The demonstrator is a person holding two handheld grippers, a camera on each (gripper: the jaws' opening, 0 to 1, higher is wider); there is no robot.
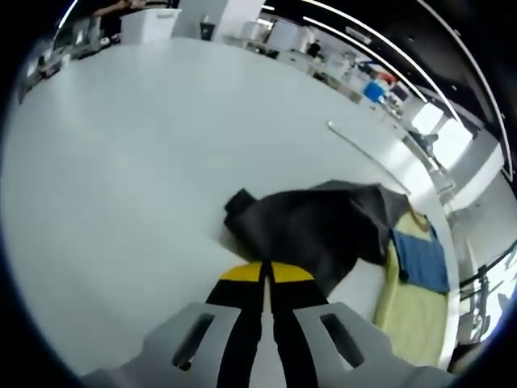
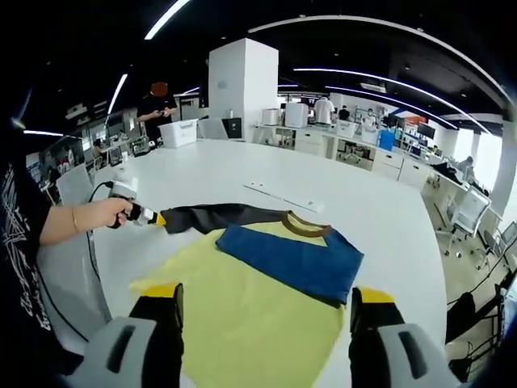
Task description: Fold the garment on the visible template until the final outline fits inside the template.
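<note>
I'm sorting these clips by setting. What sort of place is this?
Most likely an open-plan office or lab: a big white table in front, rows of desks with people working behind, long strip lights overhead and office chairs at the side.

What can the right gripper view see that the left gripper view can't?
Right gripper view: the right gripper with open fingers, and a hand holding the left gripper at the sleeve end. Left gripper view: that gripper's shut fingers up close, with the sleeve bunched just beyond them. Both: the white table, dark sleeve, blue panel, yellow cloth and the strip.
</note>
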